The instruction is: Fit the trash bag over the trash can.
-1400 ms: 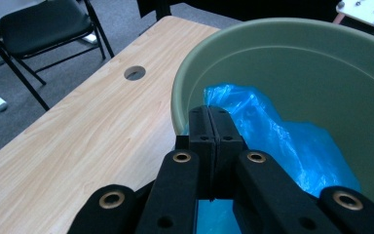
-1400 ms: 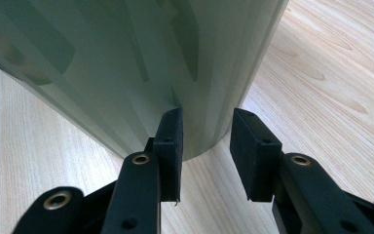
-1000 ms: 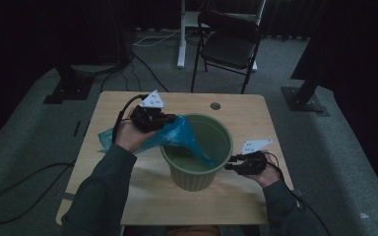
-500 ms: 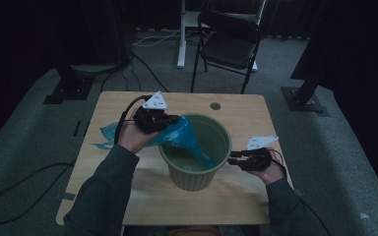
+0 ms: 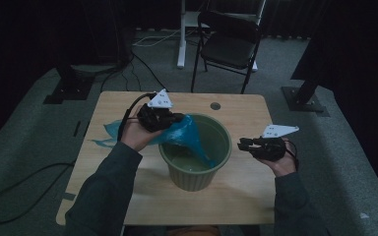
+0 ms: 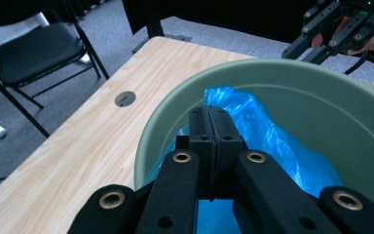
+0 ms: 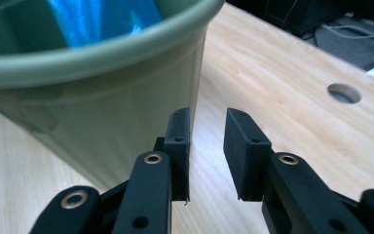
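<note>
A green plastic bucket [image 5: 193, 178] stands in the middle of the wooden table [image 5: 113, 172]. A blue plastic bag [image 5: 187, 133] drapes over its left rim, one end inside and the other trailing on the table. My left gripper [image 5: 176, 118] sits at that rim, shut on the bag; in the left gripper view its jaws [image 6: 209, 116] are pressed together over the blue bag [image 6: 272, 141]. My right gripper [image 5: 243, 144] hovers just right of the bucket, apart from it. Its jaws [image 7: 207, 122] stand apart with nothing between them and have just been closing beside the bucket wall [image 7: 102, 112].
A black folding chair [image 5: 226, 44] stands beyond the table's far edge. A round cable hole [image 5: 215, 105] lies in the tabletop behind the bucket. A black cable [image 5: 128, 115] runs from the left gripper. Bare wood lies in front of the bucket.
The right gripper has lifted and drawn slightly away to the right of the bucket. The left gripper and the bag have stayed in place.
</note>
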`<state>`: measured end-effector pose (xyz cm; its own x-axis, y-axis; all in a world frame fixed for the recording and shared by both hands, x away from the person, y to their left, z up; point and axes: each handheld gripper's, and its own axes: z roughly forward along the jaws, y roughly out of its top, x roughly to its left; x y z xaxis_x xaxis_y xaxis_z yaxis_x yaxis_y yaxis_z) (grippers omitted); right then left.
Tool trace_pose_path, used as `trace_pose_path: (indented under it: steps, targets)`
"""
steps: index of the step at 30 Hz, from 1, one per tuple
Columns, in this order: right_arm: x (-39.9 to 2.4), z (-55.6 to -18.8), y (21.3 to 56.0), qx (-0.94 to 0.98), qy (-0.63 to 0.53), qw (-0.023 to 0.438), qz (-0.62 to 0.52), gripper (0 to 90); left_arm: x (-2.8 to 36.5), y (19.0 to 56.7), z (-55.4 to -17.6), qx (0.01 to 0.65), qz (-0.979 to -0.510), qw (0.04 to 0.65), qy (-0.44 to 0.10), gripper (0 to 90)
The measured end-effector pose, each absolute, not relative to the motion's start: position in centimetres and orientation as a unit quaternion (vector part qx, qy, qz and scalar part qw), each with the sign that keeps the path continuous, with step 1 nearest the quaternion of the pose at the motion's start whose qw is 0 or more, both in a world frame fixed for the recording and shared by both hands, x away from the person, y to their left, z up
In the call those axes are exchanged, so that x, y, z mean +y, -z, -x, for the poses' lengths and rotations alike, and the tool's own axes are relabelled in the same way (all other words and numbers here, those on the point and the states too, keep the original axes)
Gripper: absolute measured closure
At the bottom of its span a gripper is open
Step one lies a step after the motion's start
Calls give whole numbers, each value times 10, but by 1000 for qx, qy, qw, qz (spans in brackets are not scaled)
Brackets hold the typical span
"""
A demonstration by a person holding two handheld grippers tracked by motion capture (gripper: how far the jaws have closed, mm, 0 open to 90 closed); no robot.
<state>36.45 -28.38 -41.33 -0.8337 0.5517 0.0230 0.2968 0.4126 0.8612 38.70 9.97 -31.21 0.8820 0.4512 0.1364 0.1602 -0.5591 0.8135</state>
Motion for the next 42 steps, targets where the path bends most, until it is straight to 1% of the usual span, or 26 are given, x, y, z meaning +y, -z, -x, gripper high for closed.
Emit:
trace_pose_path:
  steps: [4,5,13,26,41,42]
  targets:
    - [-282,-365,403,825,-483,147,-256,708,95,311,-386,171,-869,433,-168,894]
    - [-281,-366,396,819,-489,157,-255,707,93,311,-386,169,-868,435,-169,894]
    - [-260,-370,374,822,-497,161,-227,689,84,311,-386,162,-869,438,-165,894]
    - [-217,-375,361,836,-498,145,-182,691,67,311,-385,145,-873,439,-158,894]
    - [-198,-377,351,835,-515,120,-155,723,56,315,-383,134,-879,432,-155,894]
    - [-197,-378,351,836,-513,120,-154,752,56,315,-383,133,-878,432,-154,894]
